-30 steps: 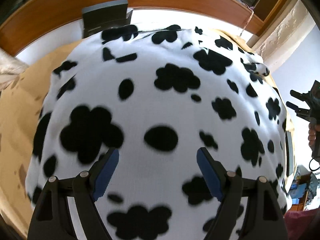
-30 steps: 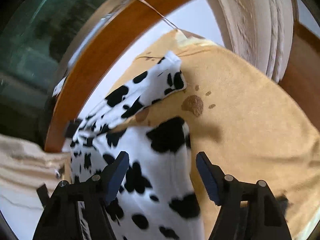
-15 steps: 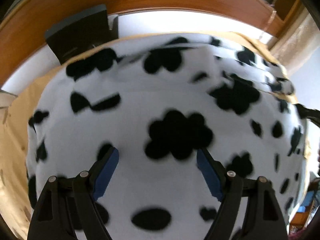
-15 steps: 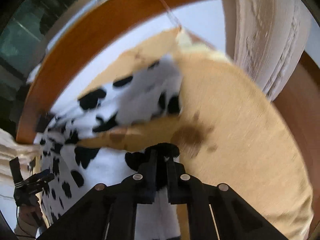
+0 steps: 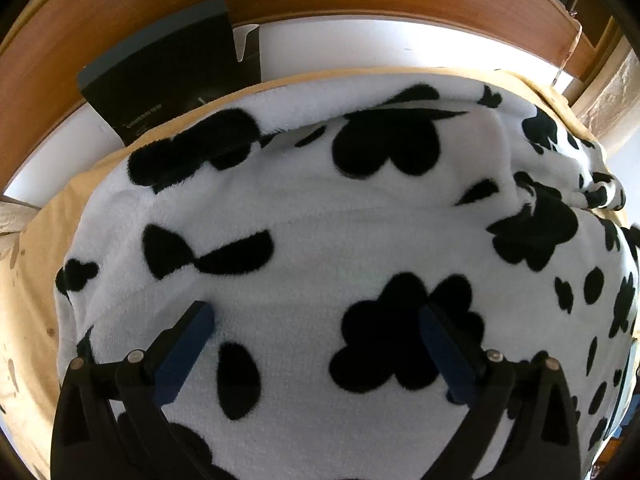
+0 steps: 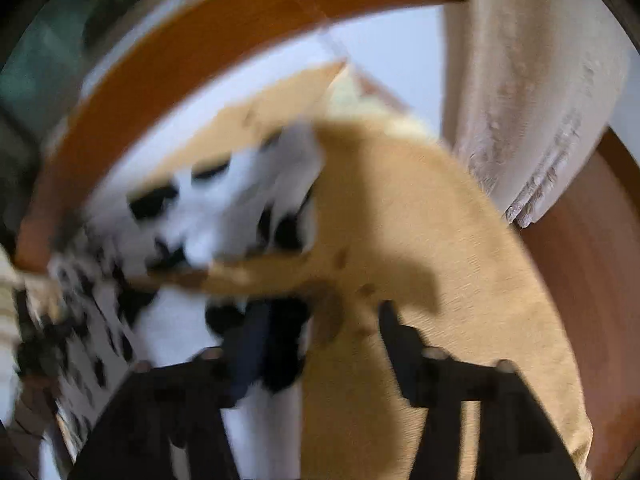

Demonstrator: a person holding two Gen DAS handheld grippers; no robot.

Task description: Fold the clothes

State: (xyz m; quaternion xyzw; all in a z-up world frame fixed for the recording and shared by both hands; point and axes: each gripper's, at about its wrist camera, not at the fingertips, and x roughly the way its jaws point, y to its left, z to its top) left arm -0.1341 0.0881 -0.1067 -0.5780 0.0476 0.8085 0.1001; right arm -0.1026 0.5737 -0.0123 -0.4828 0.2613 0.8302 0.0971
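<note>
Both tongs gape empty, left tongs (image 5: 316,344) hovering over the fleece (image 5: 360,240) spread on the tan sheet (image 6: 460,280), right tongs (image 6: 320,336) blurred beside its edge, so folding seems underway; next, pinch an edge.
</note>
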